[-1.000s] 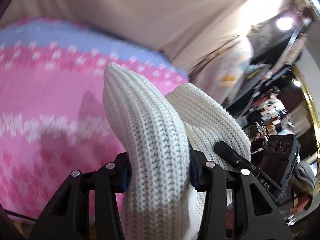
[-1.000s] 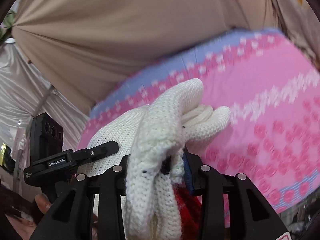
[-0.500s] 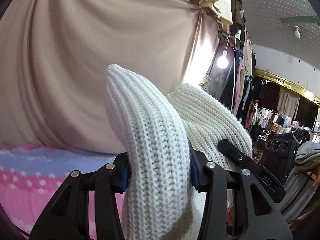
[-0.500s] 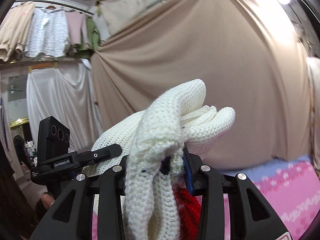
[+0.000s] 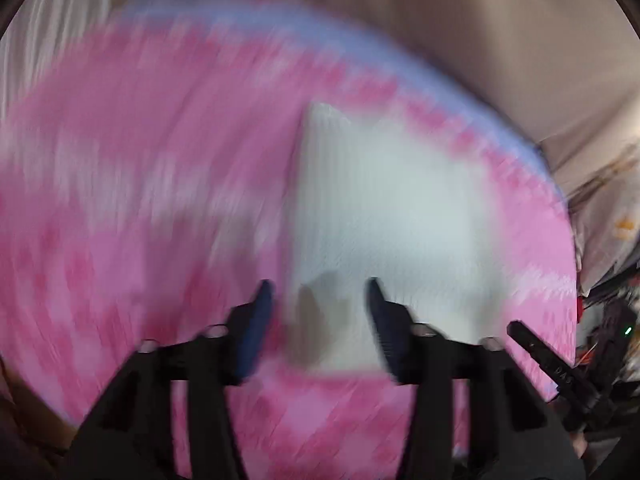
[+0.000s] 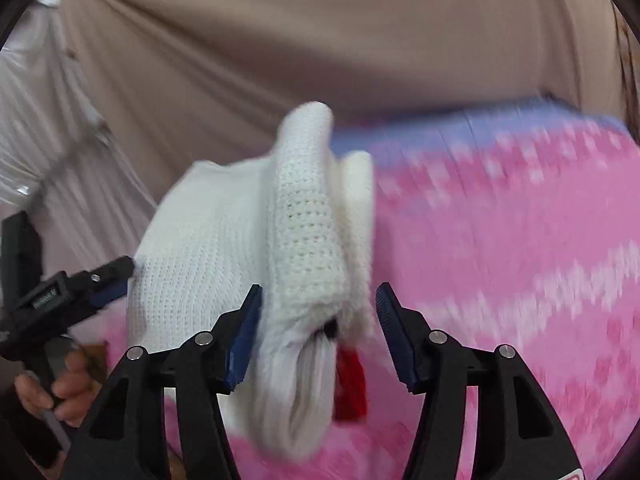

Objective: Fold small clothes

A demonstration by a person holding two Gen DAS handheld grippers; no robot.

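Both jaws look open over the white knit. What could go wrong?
1. The bunched edge of the white knit garment sits between the right hand-held gripper's open jaws, apparently against one pad; withdrawing could drag the fold open.
2. A red piece pokes from that bundle and might slip out.
3. The left hand-held gripper's view is smeared; a hasty move could nudge the knit.

White knit garment (image 5: pixel 384 216) motion-blurred, pink blanket (image 5: pixel 140 184) pattern perhaps floral, smeared

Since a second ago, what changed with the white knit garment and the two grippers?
Both let go: the left hand-held gripper and right hand-held gripper now stand open, and the white knit garment has dropped onto the pink blanket. The log's closing jaws don't show. Beige curtain unchanged.
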